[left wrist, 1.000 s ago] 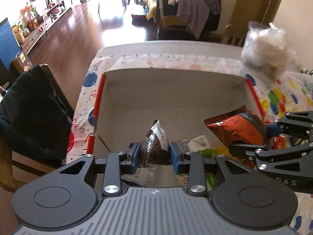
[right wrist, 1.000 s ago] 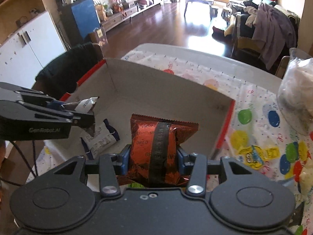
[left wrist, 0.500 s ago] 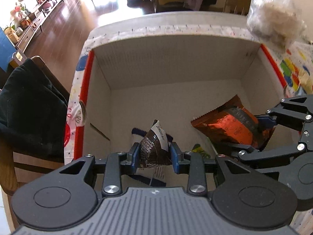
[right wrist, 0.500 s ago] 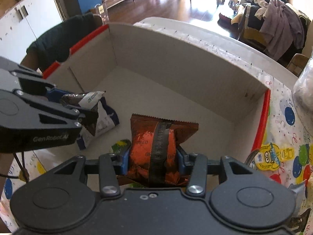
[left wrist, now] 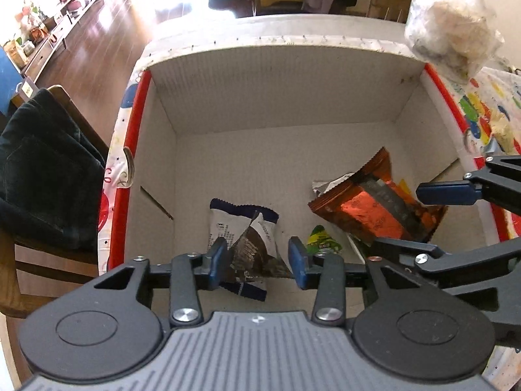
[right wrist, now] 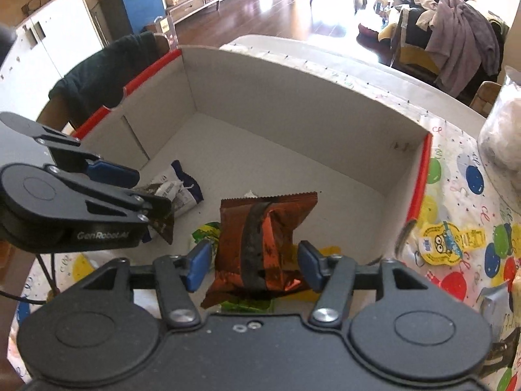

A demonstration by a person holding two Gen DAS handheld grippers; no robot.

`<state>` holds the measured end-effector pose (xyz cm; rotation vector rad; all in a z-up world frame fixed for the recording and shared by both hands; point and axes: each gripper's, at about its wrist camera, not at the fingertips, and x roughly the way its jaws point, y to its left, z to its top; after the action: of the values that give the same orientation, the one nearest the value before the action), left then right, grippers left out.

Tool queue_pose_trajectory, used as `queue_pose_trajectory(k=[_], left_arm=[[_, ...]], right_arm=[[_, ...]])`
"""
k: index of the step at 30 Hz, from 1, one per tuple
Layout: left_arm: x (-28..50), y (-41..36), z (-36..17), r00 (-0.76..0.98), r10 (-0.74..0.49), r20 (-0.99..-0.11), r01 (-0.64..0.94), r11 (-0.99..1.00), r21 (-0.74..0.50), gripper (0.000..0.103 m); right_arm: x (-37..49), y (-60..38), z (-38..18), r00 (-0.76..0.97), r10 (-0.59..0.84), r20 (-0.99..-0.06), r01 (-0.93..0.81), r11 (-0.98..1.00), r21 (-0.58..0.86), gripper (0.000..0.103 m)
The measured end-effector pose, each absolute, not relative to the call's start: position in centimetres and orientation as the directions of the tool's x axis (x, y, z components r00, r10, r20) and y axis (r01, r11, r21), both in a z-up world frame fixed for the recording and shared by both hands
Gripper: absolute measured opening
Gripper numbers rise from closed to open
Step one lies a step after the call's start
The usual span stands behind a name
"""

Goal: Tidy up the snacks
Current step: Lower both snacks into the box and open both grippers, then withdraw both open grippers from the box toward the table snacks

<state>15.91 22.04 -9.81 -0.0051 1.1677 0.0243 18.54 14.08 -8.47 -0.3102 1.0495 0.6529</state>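
A: What has changed at the left gripper (left wrist: 257, 262)?
B: Its jaws are opening; the brown-and-white foil snack packet (left wrist: 252, 251) they clamped a second ago now sits loose between them.
A: And the right gripper (right wrist: 250, 265)?
B: Also opening, off the orange foil snack packet (right wrist: 260, 241) between its pads. Both point steeply down, lower now inside the white cardboard box with red rims (left wrist: 280, 97).

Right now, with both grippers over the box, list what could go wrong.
1. The left gripper is opening, yet the brown packet sits against its left pad; it may cling and lift back out.
2. The orange packet lies tilted between the opening pads of the right gripper, atop a green packet; it could slide.
3. The grippers hang close together inside the cardboard box; withdrawing carelessly might knock them together.
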Motion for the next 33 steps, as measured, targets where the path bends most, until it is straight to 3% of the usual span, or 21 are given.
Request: queue_pose_trajectory(k=[7, 12, 26, 33], left_arm=[[14.5, 21.7, -7.4, 0.464, -0.008, -0.886, -0.006, 1.0, -0.011, 0.056], [13.6, 20.7, -5.2, 0.522, -0.034, -0.852, 0.02, 0.999, -0.027, 0.068], [12.2, 15.1, -0.9, 0.637, -0.094, -0.766, 0.121, 0.992, -0.021, 0.08], [13.3, 10.2, -0.1, 0.642, -0.156, -0.75, 0.18, 0.982, -0.051, 0.083]], right_arm=[[17.4, 12.2, -5.6, 0.369, 0.398, -0.84, -0.619, 0.779, 0.097, 0.063], [16.3, 10.3, -3.5, 0.406, 0.431, -0.806, -0.602, 0.789, 0.119, 0.075], [14.6, 3.4, 0.3, 0.512, 0.457, -0.727, -0.541, 0.829, 0.14, 0.099], [14.3, -2.9, 1.2, 0.555, 0.429, -0.713, -0.493, 0.86, 0.133, 0.103]])
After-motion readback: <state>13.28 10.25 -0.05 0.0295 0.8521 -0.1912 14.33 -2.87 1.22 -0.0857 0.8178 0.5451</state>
